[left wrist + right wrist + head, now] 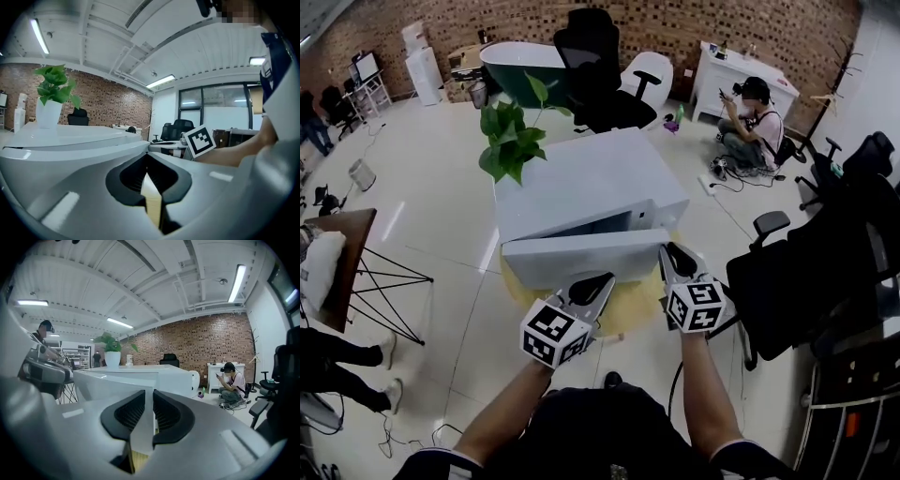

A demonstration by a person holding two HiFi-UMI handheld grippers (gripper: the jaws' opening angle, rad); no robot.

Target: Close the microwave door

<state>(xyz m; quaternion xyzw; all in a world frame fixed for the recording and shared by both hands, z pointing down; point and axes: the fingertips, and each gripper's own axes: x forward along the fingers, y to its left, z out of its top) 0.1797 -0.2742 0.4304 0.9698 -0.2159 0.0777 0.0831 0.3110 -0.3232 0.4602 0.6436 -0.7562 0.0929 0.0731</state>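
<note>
The right gripper (672,253) is clamped on the free right end of the microwave door (581,256). The door stands ajar, the gap widest at that end. The left gripper (594,279), jaws pressed together and empty, sits just before the door's face. The microwave (591,173) rests on a round yellow table (628,314), a potted plant (511,136) on top. Bare floor (441,169) lies open leftward; a black office chair (806,277) crowds the right side.

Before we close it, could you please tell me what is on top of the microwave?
A potted plant stands at the far left corner of the microwave; the rest of its top looks bare. From the head view, leaves cover the spot beneath the plant.
</note>
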